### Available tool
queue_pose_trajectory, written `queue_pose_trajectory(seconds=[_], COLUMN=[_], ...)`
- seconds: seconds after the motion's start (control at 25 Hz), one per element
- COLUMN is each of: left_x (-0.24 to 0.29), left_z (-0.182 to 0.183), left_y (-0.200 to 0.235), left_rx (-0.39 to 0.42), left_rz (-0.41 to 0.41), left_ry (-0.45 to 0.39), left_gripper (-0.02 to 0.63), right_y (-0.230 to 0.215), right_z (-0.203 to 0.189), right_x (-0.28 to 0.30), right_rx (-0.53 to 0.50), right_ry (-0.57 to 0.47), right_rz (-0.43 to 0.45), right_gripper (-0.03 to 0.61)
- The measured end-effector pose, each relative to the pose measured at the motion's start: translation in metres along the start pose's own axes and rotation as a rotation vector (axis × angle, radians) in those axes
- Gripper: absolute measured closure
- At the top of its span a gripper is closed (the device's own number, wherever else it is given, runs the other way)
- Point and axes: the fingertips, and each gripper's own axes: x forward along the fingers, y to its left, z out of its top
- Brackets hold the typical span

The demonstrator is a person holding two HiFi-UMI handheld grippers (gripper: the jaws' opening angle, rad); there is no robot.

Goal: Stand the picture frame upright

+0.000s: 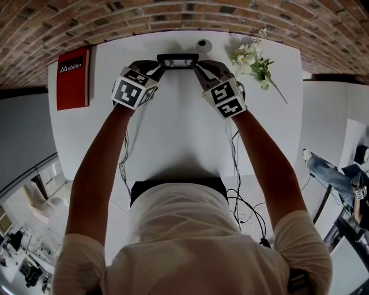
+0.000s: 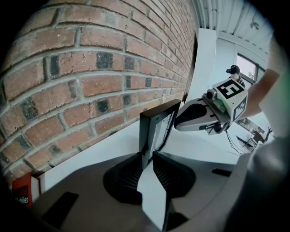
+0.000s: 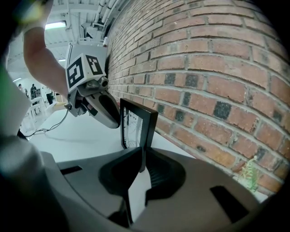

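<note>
The black picture frame [image 1: 177,60] stands upright on its long edge at the far side of the white table [image 1: 179,132], close to the brick wall. My left gripper [image 1: 160,64] is at its left end and my right gripper [image 1: 199,66] at its right end. In the left gripper view the frame's end edge [image 2: 156,129] sits between the pads of the left gripper [image 2: 147,158], which touch it on both sides. In the right gripper view the other end of the frame [image 3: 136,124] is pinched the same way by the right gripper [image 3: 142,158].
A red book [image 1: 73,78] lies at the table's far left. A sprig of white flowers [image 1: 253,60] lies at the far right, with a small round grey object [image 1: 203,44] behind the frame. Cables [image 1: 239,196] hang over the near edge. The brick wall [image 1: 173,17] runs just behind.
</note>
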Motion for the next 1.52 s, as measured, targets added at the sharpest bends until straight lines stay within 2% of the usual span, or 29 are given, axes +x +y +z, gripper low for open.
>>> queue_pose_trajectory(seconds=[0.48,0.84,1.12,1.52], left_x=[-0.012,-0.049,-0.108,-0.213], left_z=[-0.013,-0.033,-0.056,-0.114], left_y=[0.0,-0.019,-0.062,-0.132], left_rx=[-0.037,-0.129,-0.222,-0.226], left_rz=[0.023,0.025,-0.031,-0.17], left_ry=[0.002,-0.05,-0.141,-0.235], left_gripper=[0.537,0.536,0.539,0.577], right_y=[0.004,0.024,0.076,0.186], right_z=[-0.013,-0.031,-0.036,-0.033], right_x=[-0.01,-0.043,-0.089,-0.172], right_rx=[0.045,0.12,0.242,0.384], right_ry=[0.018,-0.001,-0.013,-0.039], right_rz=[-0.008,-0.009,-0.029,-0.099], right_gripper=[0.545,0.545,0.545,0.564])
